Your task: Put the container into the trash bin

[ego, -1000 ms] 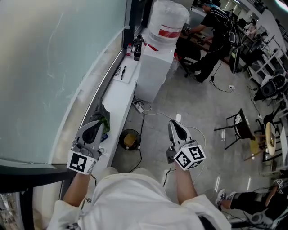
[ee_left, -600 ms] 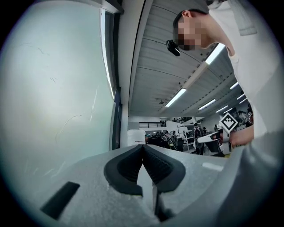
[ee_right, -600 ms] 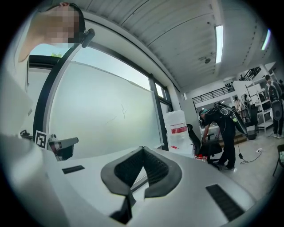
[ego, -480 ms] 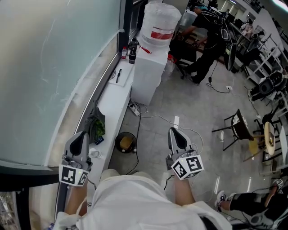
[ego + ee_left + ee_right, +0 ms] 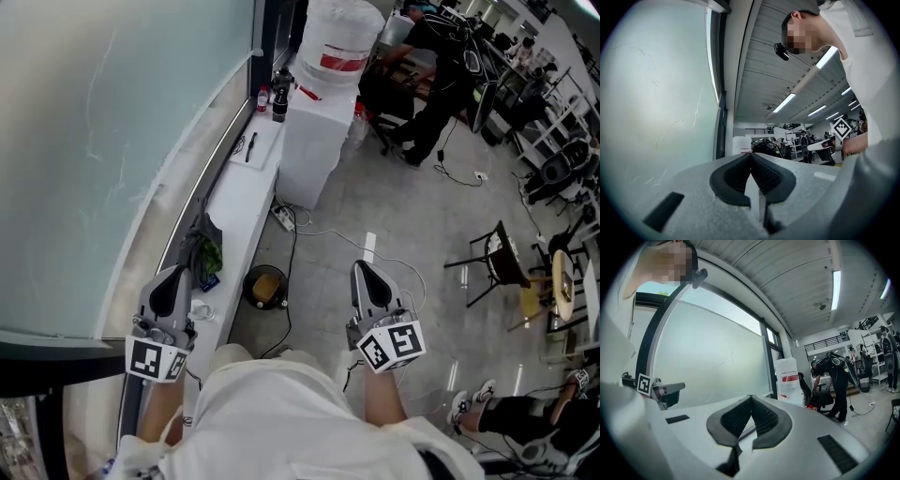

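Note:
The black round trash bin (image 5: 265,287) stands on the floor beside the white ledge (image 5: 246,202), with something yellowish inside. A small white round container (image 5: 200,310) sits on the ledge, just right of my left gripper (image 5: 176,272). That gripper hovers over the ledge's near end with its jaws shut and empty (image 5: 751,155). My right gripper (image 5: 362,268) hangs over the floor to the right of the bin, also shut and empty (image 5: 751,398). Each gripper view shows the other gripper off to one side.
A dark bag with green stuff (image 5: 206,251) lies on the ledge past the container. A frosted glass wall runs along the left. A white water dispenser (image 5: 323,112), a power strip with cables (image 5: 287,219), a chair (image 5: 495,262) and a person at a desk (image 5: 433,56) lie further off.
My left gripper has drawn back and to the left along the ledge, away from the green bag. The right gripper has barely shifted. Both stay shut.

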Motion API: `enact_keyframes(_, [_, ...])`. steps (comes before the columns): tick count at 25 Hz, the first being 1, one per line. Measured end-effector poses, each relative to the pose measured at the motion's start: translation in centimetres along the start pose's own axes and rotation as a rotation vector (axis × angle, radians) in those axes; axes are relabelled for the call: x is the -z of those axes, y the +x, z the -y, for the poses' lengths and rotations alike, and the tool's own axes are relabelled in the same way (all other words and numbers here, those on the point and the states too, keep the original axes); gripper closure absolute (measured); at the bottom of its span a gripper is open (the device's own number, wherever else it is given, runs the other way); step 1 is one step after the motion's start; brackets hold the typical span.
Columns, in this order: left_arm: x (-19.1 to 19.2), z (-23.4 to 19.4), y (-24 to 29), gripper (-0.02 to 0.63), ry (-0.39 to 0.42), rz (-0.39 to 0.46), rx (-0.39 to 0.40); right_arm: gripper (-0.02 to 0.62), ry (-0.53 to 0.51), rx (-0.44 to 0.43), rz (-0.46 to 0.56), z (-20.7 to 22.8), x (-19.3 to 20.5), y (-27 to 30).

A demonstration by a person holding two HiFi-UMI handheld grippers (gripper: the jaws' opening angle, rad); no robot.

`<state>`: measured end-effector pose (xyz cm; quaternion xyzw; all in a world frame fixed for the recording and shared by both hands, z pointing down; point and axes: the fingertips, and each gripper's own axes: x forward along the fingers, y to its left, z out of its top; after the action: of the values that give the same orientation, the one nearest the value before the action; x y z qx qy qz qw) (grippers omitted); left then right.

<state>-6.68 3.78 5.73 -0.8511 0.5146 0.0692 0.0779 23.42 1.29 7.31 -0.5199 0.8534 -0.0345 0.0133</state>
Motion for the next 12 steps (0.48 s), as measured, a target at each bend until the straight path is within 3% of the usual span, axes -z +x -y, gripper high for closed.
enact_keyframes(12, [-0.1,-2.3,-1.0,0.591,-0.015,-0.007,0.034,0.593,-0.004,-0.015,-0.026,-3.9,0.4,1.5])
